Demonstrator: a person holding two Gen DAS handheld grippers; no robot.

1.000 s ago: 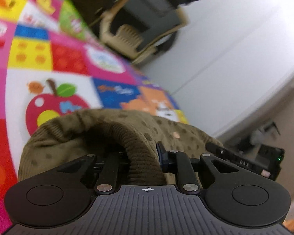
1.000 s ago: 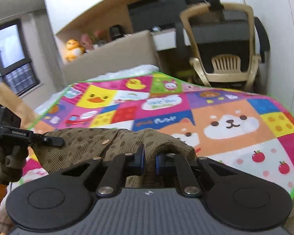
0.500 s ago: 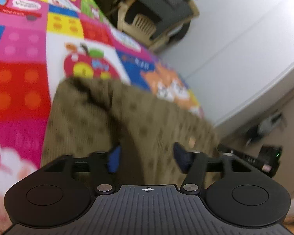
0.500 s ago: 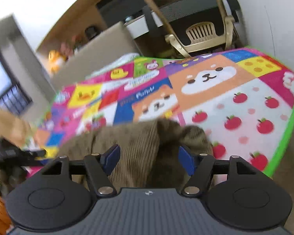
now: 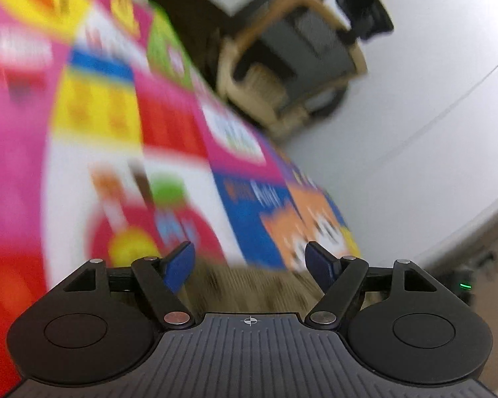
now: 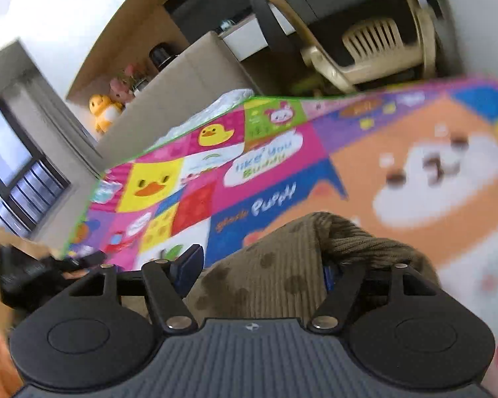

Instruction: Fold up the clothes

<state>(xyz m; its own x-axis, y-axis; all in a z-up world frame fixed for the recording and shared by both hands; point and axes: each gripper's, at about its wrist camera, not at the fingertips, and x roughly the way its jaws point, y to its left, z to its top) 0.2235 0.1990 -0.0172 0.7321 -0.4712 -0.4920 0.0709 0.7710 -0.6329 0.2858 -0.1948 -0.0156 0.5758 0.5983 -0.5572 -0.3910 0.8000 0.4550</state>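
Both tools stand spread apart and hold nothing: the olive corduroy garment [image 6: 282, 265] bunches between the right tool [image 6: 260, 265], just under the left tool [image 5: 250, 260].

garment [image 6: 282, 275] olive-brown corduroy, darker dots. play mat [image 6: 265, 179] patchwork of pink, yellow, blue, orange squares, cartoon ducks, puppy. chair [image 6: 371, 43] beige. hand-held gripper pads [image 5: 179, 262] blue.
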